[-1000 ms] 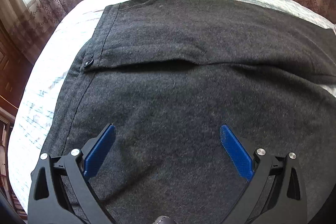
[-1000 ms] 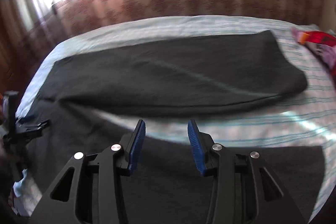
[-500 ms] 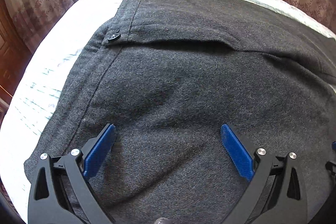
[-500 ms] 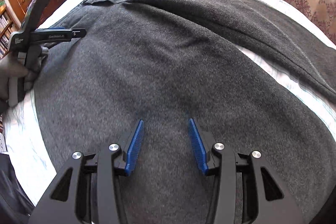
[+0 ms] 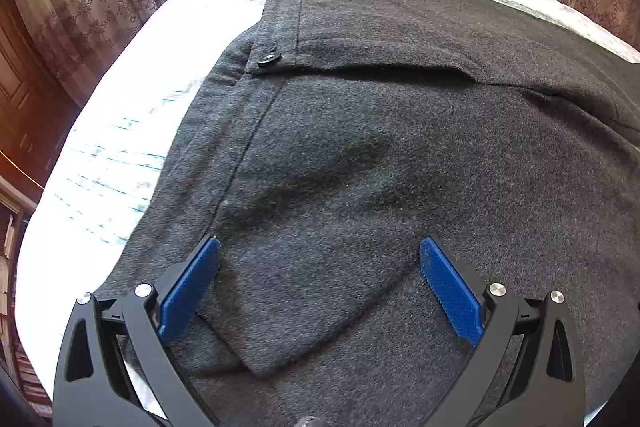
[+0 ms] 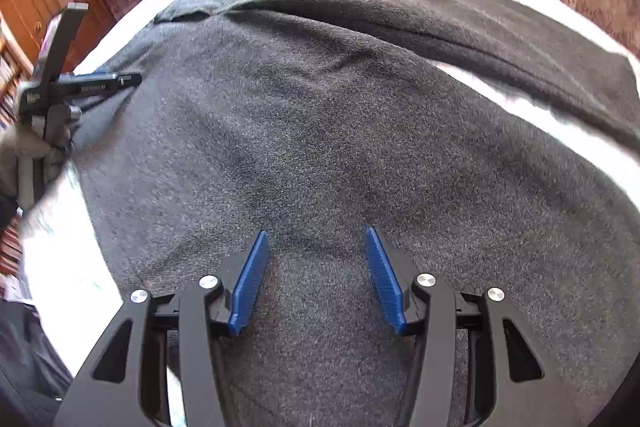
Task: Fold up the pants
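Left wrist view, pants (image 5: 400, 147) spread beneath wide-open left gripper (image 5: 320, 247), right gripper (image 6: 316, 235) fingers just widening, nothing held.

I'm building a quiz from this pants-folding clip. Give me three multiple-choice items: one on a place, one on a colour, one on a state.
1. Where is the button on the pants?
A. at the waistband
B. at a leg hem
C. on the bed sheet

2. What colour are the gripper pads?
A. red
B. blue
C. white

3. What is the left gripper doing?
A. clamping fabric
B. open over the pants
C. holding the button

Answers: 1 A, it sits by the waistband seam; 2 B, both views show blue pads; 3 B, jaws are wide apart with nothing pinched.
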`<act>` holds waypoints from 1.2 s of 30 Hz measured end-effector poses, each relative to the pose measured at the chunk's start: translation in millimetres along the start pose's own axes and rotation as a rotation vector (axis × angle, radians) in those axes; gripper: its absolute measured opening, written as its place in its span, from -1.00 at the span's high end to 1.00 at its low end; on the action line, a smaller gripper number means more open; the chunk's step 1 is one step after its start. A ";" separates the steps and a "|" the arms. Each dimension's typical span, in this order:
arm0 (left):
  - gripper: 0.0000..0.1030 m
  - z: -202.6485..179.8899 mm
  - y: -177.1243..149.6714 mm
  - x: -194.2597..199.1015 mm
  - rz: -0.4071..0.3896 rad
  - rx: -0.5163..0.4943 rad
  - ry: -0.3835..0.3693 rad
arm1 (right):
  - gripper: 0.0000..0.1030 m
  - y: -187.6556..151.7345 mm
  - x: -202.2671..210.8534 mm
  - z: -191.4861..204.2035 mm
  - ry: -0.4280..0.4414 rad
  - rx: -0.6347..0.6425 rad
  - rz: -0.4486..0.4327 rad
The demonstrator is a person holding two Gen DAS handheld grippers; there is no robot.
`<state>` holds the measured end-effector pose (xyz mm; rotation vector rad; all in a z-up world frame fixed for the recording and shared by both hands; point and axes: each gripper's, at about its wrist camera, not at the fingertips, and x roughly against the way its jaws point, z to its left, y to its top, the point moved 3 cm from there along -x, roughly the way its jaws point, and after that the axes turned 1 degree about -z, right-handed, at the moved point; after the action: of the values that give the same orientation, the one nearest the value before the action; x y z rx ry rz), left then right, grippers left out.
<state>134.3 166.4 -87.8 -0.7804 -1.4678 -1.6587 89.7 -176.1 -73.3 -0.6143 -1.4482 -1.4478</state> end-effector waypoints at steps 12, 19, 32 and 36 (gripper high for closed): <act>-0.96 6.4 109.5 -3.7 -0.057 0.073 -0.023 | -0.07 41.3 54.2 -105.6 -0.037 -0.265 -0.168; -0.96 24.4 185.5 -41.2 -0.036 0.209 -0.060 | -0.07 56.4 71.5 -169.9 -0.120 -0.361 -0.214; -0.96 30.6 260.2 -118.7 0.109 0.388 -0.057 | -0.08 81.8 38.6 -214.2 -0.146 -0.440 -0.196; -0.96 26.9 277.9 -131.6 0.162 0.501 -0.064 | -0.08 87.8 30.2 -212.8 -0.129 -0.439 -0.200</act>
<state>438.8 202.4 -52.0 -0.6505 -1.7193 -1.0855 211.6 -371.1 -42.1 -0.8641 -1.3229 -1.9388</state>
